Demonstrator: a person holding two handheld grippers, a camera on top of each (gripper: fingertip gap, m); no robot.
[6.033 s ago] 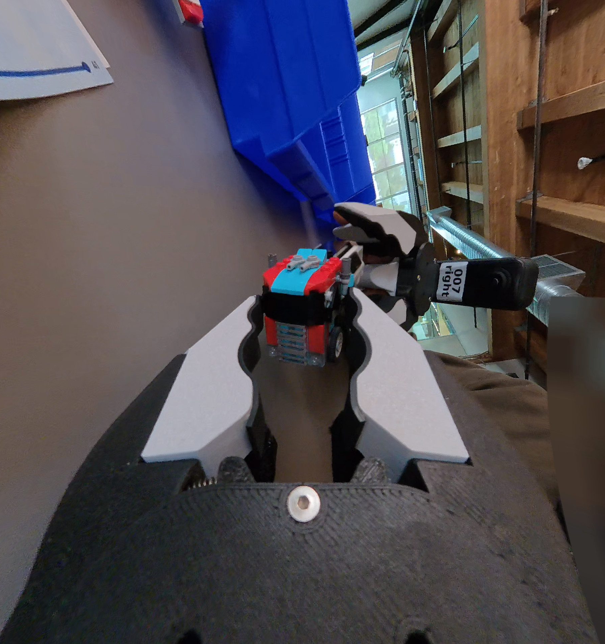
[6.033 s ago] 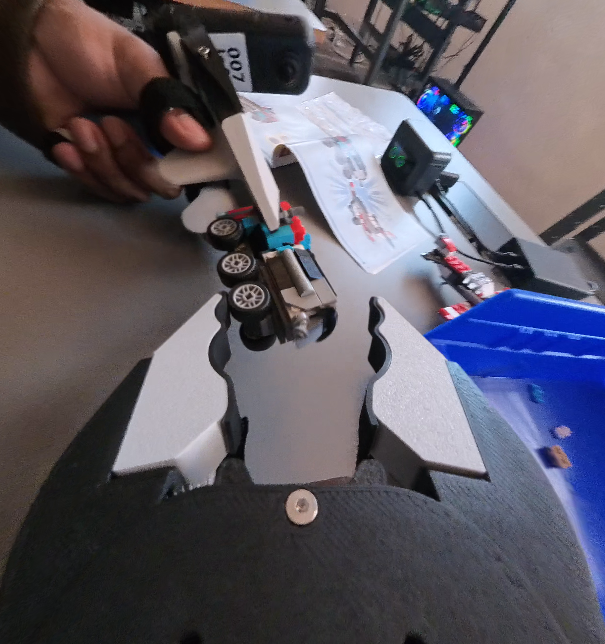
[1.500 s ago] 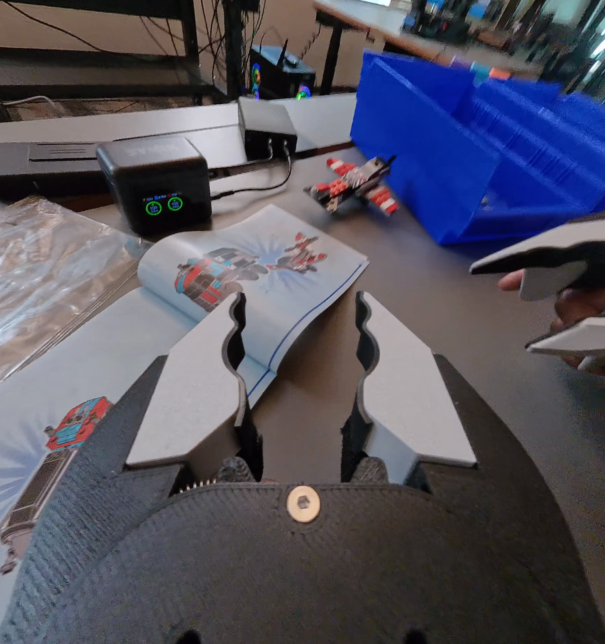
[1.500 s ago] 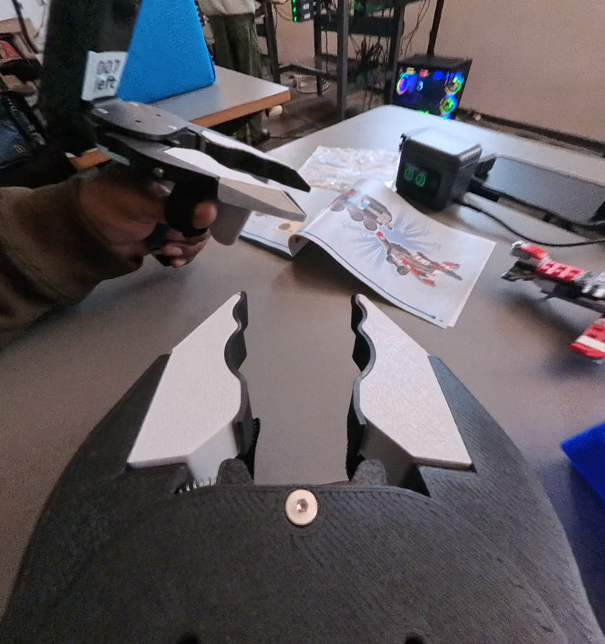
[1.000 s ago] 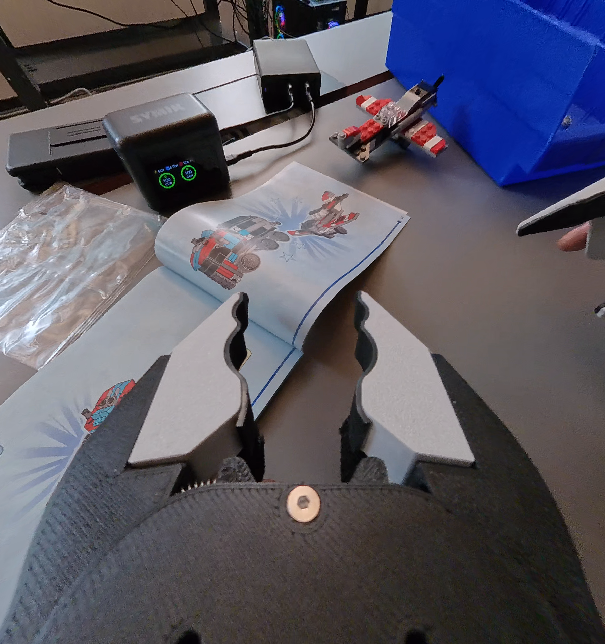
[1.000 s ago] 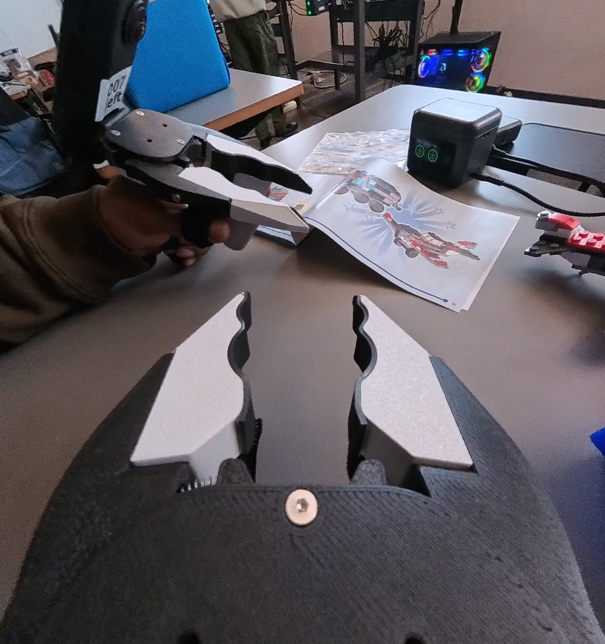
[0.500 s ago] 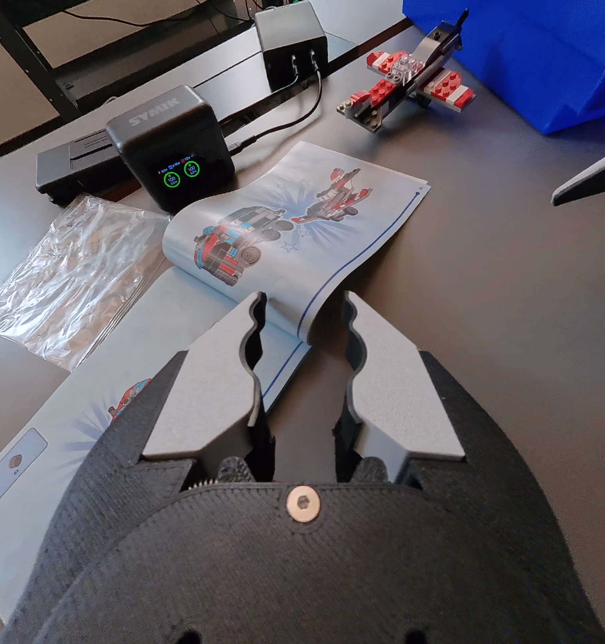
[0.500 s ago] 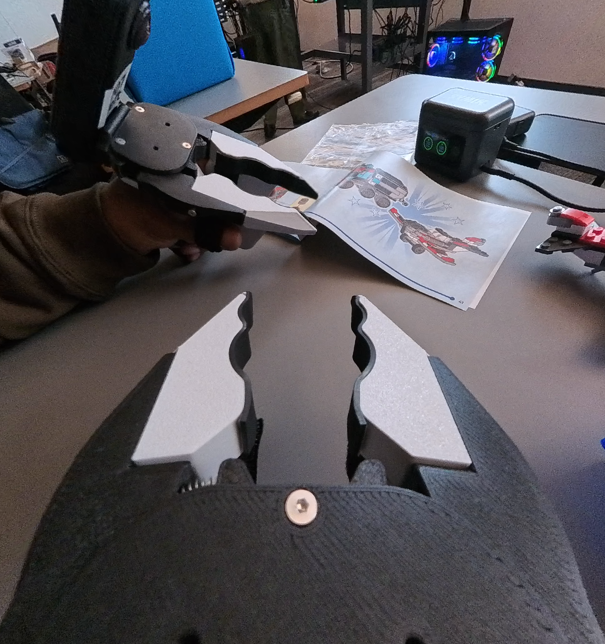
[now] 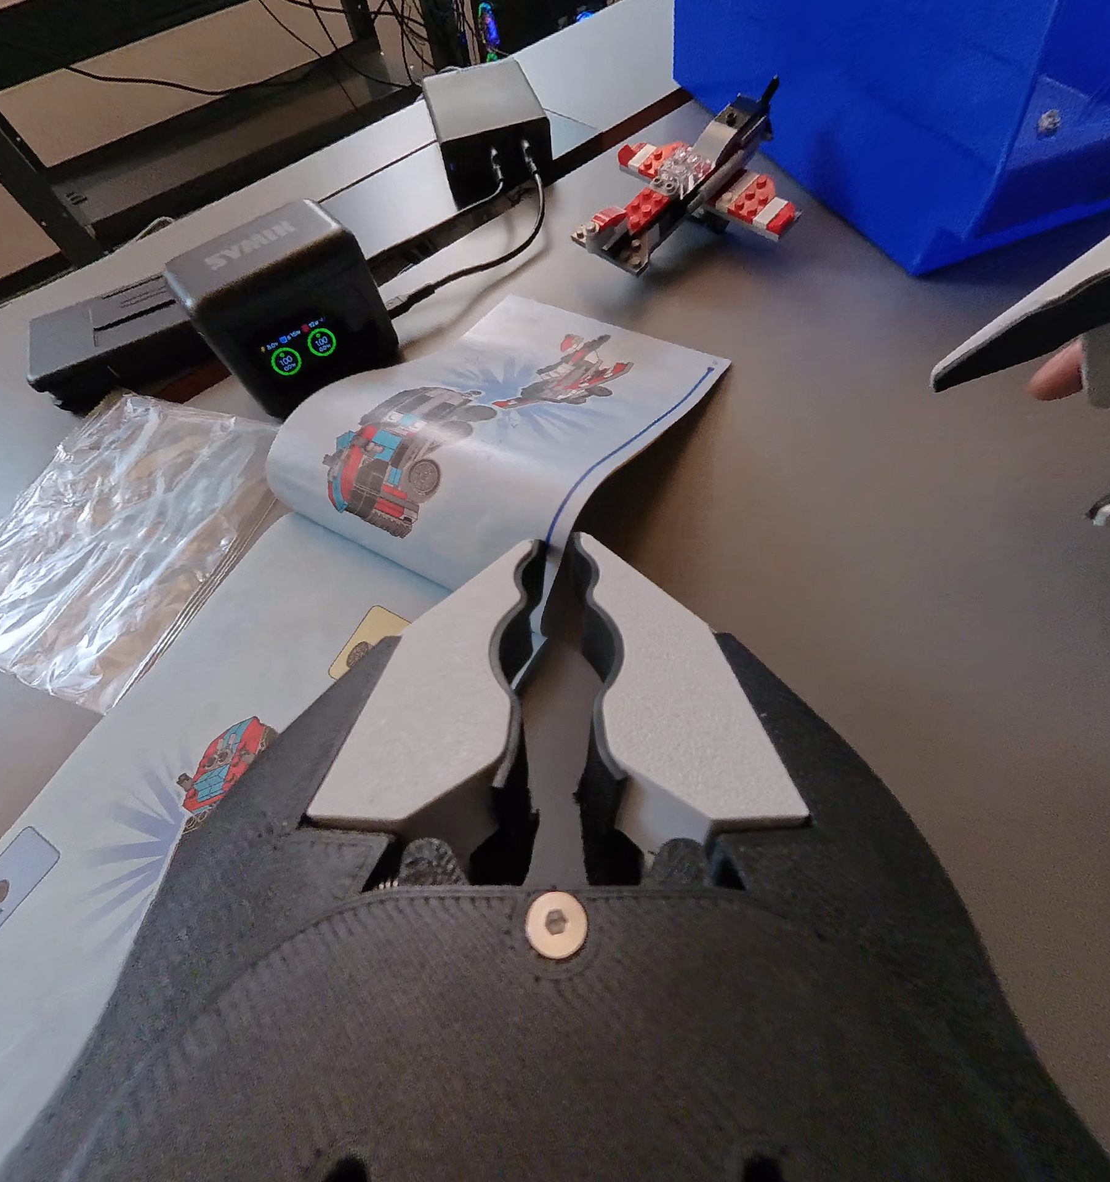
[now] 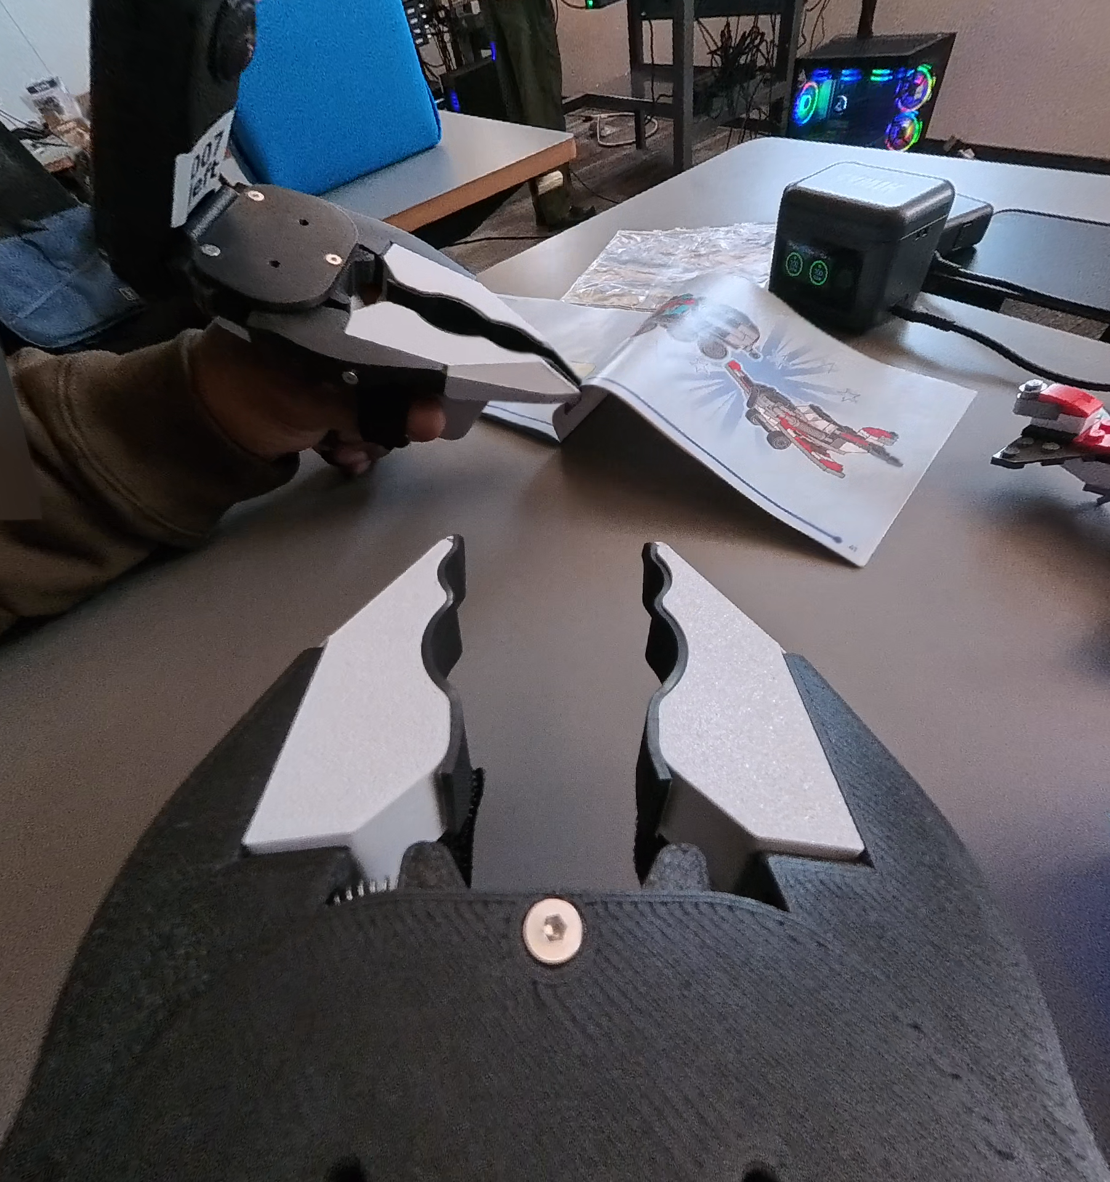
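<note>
Your left gripper (image 9: pixel 555 550) has its jaws pinched on the near edge of the instruction booklet's (image 9: pixel 475 441) lifted page — the sheet runs between the fingertips, raised off the grey worktop (image 9: pixel 859 575). Your right gripper (image 10: pixel 552 543) hovers over bare worktop, jaws apart and holding nothing, the booklet well ahead.

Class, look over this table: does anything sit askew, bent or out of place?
Yes: the booklet. Its right-hand page is lifted and curled off the table, its near edge pinched in the left hand-held gripper. The right hand-held gripper is open over bare table.
</note>
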